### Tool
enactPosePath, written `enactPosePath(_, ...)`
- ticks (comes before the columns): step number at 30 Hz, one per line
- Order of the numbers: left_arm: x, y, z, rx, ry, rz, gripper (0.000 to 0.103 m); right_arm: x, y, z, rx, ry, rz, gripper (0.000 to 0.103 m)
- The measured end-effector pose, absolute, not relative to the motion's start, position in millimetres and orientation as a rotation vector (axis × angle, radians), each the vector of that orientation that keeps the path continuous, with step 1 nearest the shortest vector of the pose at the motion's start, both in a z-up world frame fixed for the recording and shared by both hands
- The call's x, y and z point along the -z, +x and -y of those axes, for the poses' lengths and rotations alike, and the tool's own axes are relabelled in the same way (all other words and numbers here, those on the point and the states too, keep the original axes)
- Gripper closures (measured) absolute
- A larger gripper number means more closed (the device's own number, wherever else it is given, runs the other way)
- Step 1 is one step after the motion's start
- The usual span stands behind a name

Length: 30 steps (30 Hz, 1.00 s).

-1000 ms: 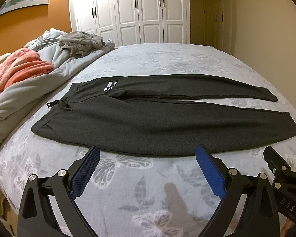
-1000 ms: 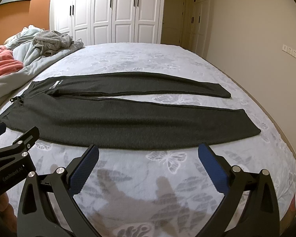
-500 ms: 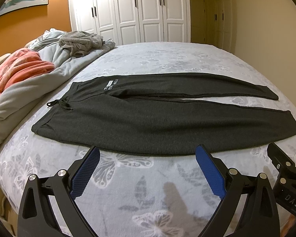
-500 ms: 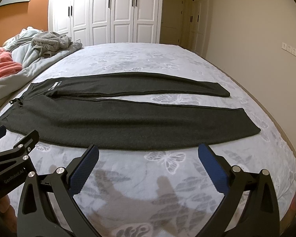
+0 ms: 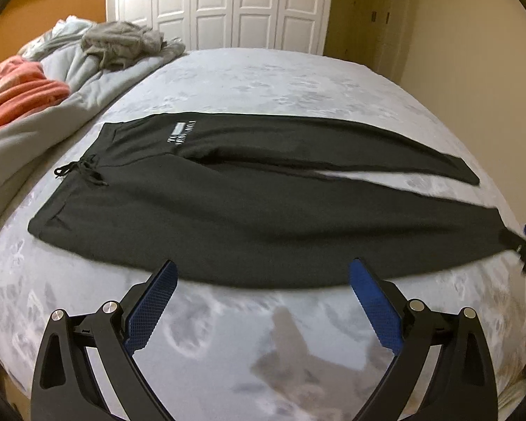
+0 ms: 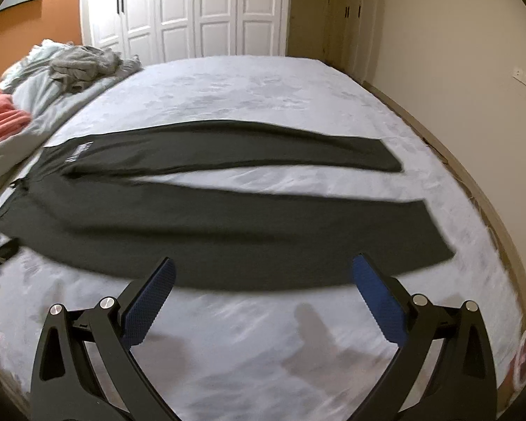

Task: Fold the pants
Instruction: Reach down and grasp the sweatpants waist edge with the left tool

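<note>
Holding both grippers wide w/ nothing between the pads, we've brought the left gripper (image 5: 261,273) and right gripper (image 6: 263,272) closer to the pants (image 5: 249,207), their tips now at its near edge, pants flat on the bed (image 5: 263,80) as before.

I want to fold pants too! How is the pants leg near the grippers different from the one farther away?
The near leg looks wider than the far leg, though the fisheye lens may add to that. The far leg has white lettering close to the waistband; the near leg shows none. The near leg's cuff end reaches farther right than the far leg's. Both are dark grey, lie flat on the bed, and join at the waistband.
</note>
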<state>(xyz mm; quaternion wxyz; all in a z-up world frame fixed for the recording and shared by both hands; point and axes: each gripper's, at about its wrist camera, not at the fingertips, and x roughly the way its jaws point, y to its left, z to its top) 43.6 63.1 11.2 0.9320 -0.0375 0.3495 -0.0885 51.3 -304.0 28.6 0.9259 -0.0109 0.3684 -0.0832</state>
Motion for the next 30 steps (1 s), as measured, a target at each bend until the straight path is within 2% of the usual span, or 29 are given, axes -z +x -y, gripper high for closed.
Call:
enactPosePath(4, -33.6, 85.7, -95.6, 0.134, -0.157, -0.624, 0.006, -31.7, 113.6, 381.4, 0.216, 0.049, -0.773, 0.005)
enactPosePath(10, -35.5, 211.6, -161.4, -0.087, -0.156, -0.718, 0.007, -17.6, 218.9, 476.8, 0.306, 0.178, -0.801, 0.005)
enactPosePath(17, -9.2, 333.5, -230.0, -0.235, -0.214, -0.794, 0.007, 24.4, 308.7, 533.9, 0.389, 0.207, -0.873, 0.005)
enactPosePath(22, 36.8, 365.9, -232.6, -0.242, -0.265, -0.858, 0.007, 53.8, 341.1, 548.3, 0.405, 0.191, -0.936, 0.008)
enactPosePath(24, 52.5, 363.7, -215.9, -0.239, -0.211, -0.894, 0.007, 60.3, 345.7, 547.9, 0.342, 0.222, -0.931, 0.032)
enactPosePath(25, 56.1, 369.1, -210.6, -0.224, -0.183, -0.901, 0.007, 58.4, 344.7, 547.0, 0.318, 0.229, -0.901, 0.039)
enactPosePath(27, 58.0, 367.9, -202.2, -0.219, -0.147, -0.91, 0.007, 56.5, 344.6, 545.5, 0.256, 0.256, -0.889, 0.078)
enactPosePath(28, 55.2, 372.7, -203.9, -0.216, -0.148, -0.904, 0.007, 53.6, 342.7, 544.6, 0.231, 0.275, -0.879, 0.09)
enactPosePath(29, 50.6, 371.9, -208.4, -0.215, -0.154, -0.89, 0.007, 49.5, 340.0, 542.8, 0.219, 0.281, -0.861, 0.096)
enactPosePath(30, 46.2, 373.9, -214.3, -0.22, -0.166, -0.878, 0.007, 45.4, 337.7, 539.7, 0.224, 0.257, -0.843, 0.096)
